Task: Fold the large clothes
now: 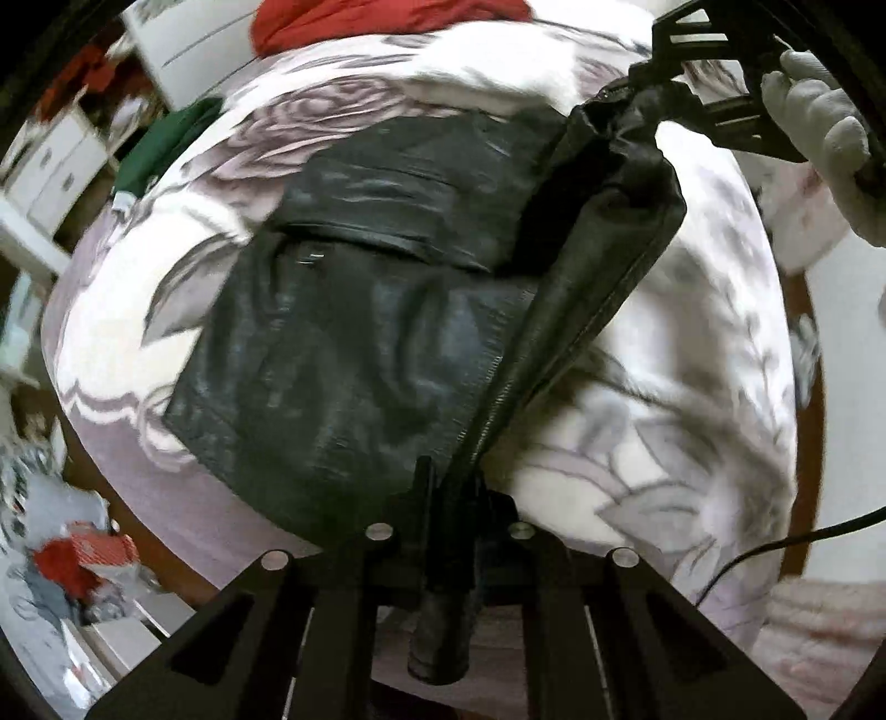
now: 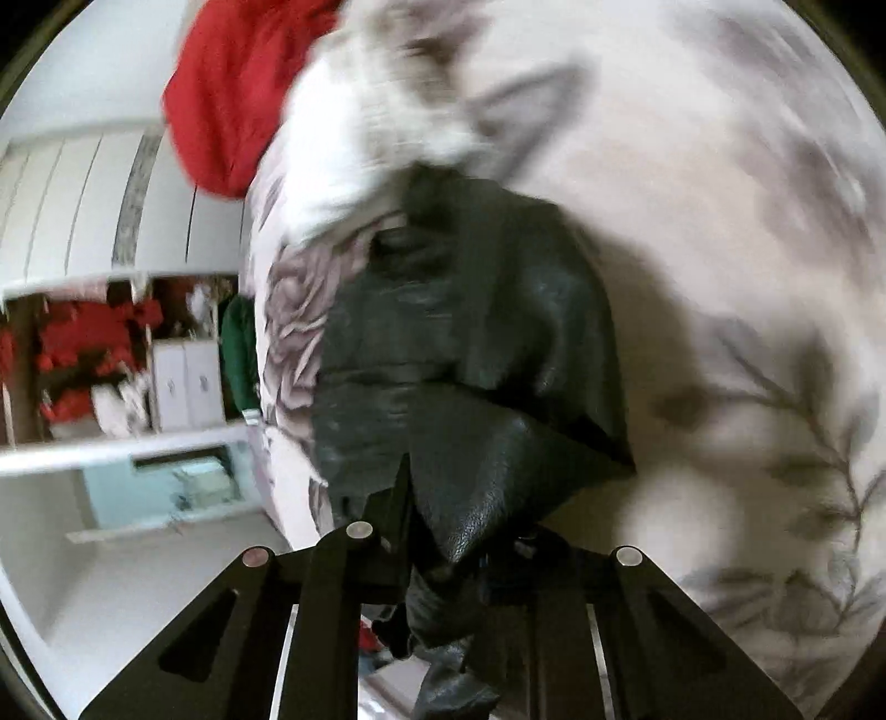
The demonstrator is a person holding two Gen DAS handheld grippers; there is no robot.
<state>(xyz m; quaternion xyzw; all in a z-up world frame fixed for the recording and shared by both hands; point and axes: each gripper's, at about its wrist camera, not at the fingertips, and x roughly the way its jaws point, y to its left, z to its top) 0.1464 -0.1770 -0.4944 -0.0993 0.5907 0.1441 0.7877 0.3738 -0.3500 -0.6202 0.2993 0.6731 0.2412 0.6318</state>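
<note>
Left wrist view: my left gripper (image 1: 449, 493) has its fingers clamped on the zippered edge of a black leather jacket (image 1: 354, 343), which lies spread on a bed under a grey rose-print blanket (image 1: 653, 443). At upper right my right gripper (image 1: 673, 77), held by a white-gloved hand (image 1: 825, 127), pinches another part of the same edge, lifting a taut fold off the bed. In the right wrist view, the right gripper (image 2: 443, 520) has its fingers closed on bunched leather of the jacket (image 2: 476, 354), some hanging below them. A red garment (image 1: 382, 16) sits at the far end of the blanket, a green garment (image 1: 160, 144) at its left edge
</note>
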